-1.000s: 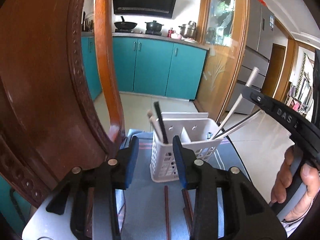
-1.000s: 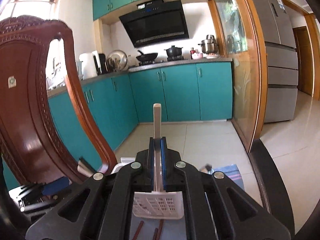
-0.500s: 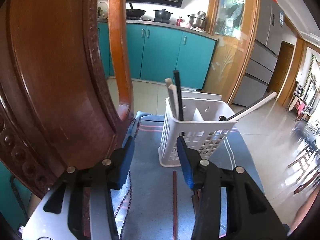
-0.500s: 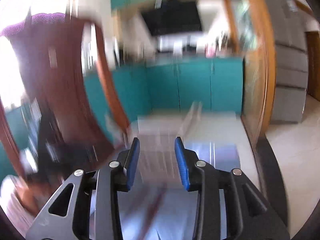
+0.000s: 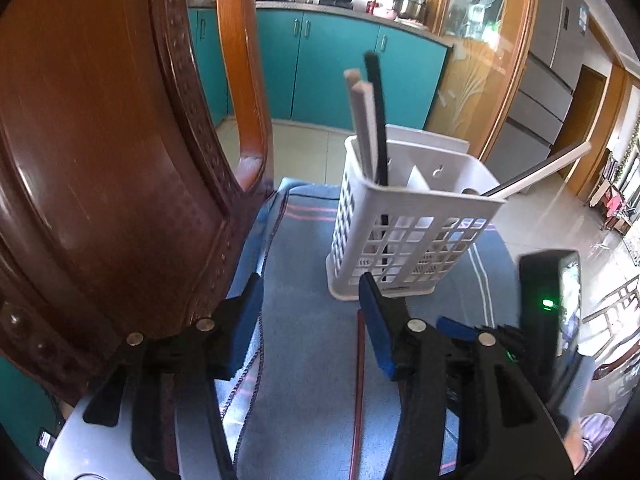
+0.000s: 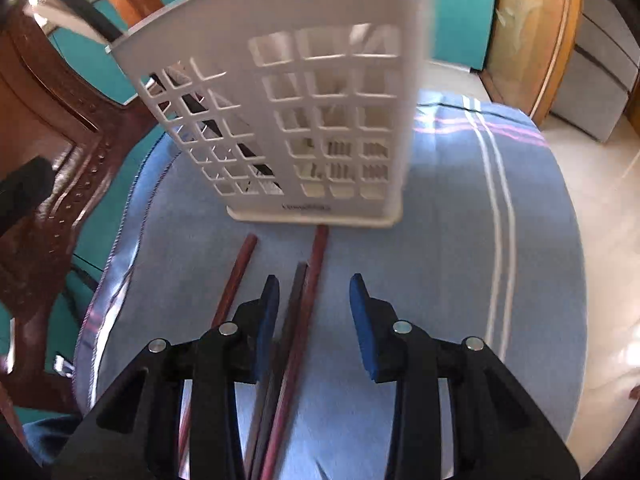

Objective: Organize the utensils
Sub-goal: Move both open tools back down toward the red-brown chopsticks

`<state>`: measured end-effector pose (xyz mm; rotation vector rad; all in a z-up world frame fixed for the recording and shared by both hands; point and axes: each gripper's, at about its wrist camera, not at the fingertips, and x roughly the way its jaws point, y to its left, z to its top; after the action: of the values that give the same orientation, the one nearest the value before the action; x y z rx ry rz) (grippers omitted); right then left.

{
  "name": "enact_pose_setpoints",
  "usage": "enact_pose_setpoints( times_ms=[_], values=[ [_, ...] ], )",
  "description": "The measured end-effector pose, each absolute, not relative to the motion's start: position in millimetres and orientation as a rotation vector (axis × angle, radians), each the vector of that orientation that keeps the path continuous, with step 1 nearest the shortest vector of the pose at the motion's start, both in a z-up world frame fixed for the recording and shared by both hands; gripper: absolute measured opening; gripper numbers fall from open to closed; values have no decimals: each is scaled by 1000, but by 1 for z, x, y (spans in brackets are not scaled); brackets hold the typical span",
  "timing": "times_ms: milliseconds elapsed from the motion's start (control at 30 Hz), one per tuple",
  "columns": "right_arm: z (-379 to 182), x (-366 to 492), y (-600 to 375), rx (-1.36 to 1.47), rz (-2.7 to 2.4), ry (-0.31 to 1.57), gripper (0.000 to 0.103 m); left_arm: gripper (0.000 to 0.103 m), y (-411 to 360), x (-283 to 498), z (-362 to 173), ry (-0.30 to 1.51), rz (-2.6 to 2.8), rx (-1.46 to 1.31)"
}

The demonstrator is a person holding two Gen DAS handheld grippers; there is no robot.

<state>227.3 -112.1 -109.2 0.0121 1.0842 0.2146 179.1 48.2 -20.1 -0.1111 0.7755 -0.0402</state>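
A white slotted caddy stands on a blue cloth. Its left compartment holds white and black chopsticks; a white chopstick leans out of the right one. My left gripper hovers in front of the caddy, its jaws opening with nothing gripped; a red-brown chopstick lies by its right finger. My right gripper is open low over the cloth, before the caddy. A dark and a red chopstick lie between its fingers, untouched. Another red chopstick lies left of them.
A carved wooden chair back rises close on the left, also at the left edge of the right wrist view. The right gripper's black body shows at the right. Teal kitchen cabinets and tiled floor lie beyond the cloth's edge.
My right gripper let go of the white chopstick, which now leans in the caddy, and dropped down to the chopsticks on the cloth. My left gripper sank a little and widened.
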Motion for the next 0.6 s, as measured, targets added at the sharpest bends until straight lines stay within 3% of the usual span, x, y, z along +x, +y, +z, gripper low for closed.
enact_pose_setpoints(
  times_ms=[100, 200, 233, 500, 600],
  values=[
    [-123, 232, -95, -68, 207, 1121, 36, 52, 50, 182, -25, 796, -29, -118],
    [-128, 225, -94, -119, 179, 1110, 17, 52, 49, 183, -28, 806, -29, -109],
    [-127, 223, -96, -109, 183, 1120, 17, 52, 48, 184, -29, 809, -30, -105],
    [-119, 203, -167, 106, 163, 1163, 16, 55, 36, 188, -39, 839, -38, -63],
    [-110, 198, -189, 203, 177, 1105, 28, 56, 31, 188, -43, 847, -36, -49]
  ],
)
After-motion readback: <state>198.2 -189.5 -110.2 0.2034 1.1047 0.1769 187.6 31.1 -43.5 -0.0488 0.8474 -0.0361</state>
